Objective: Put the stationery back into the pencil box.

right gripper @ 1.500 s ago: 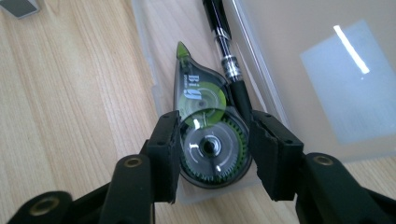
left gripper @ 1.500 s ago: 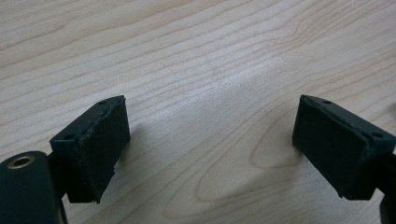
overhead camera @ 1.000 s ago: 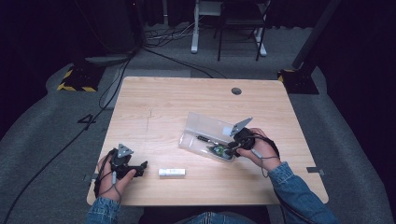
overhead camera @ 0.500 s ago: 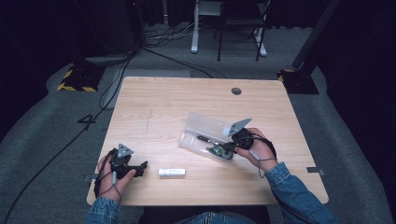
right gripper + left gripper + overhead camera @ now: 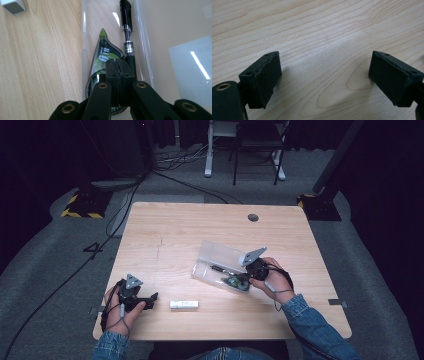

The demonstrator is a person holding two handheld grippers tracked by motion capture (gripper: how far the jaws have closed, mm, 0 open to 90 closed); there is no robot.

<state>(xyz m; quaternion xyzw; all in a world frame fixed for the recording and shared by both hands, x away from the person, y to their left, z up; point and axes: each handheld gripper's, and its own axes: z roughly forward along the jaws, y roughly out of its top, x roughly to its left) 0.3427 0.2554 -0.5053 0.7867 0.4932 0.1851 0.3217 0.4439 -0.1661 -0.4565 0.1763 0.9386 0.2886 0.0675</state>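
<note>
From above, a person in denim sleeves works at a wooden table (image 5: 165, 235) with a gripper in each hand. The right gripper (image 5: 241, 281) sits at about four o'clock from the table's middle, its tip inside an open clear plastic case (image 5: 215, 255) that lies tilted near the centre. A green correction tape dispenser (image 5: 231, 282) and a black pen (image 5: 218, 268) lie in the case's near tray. The left gripper (image 5: 150, 299) rests at about eight o'clock, near the front edge, and a small white stick (image 5: 183, 304) lies just at its three o'clock.

The left gripper view looks down on bare wood, with the two black pads (image 5: 262, 75) spread wide apart and nothing between them.

In the right gripper view the jaws have just been closing and now stand pressed together, pad against pad, over the round end of the correction tape dispenser (image 5: 102, 57). Whether they pinch its edge cannot be told. The pen (image 5: 126, 27) lies just beside the dispenser at three o'clock, inside the case (image 5: 160, 37), and the white stick (image 5: 13, 6) shows at eleven o'clock.
</note>
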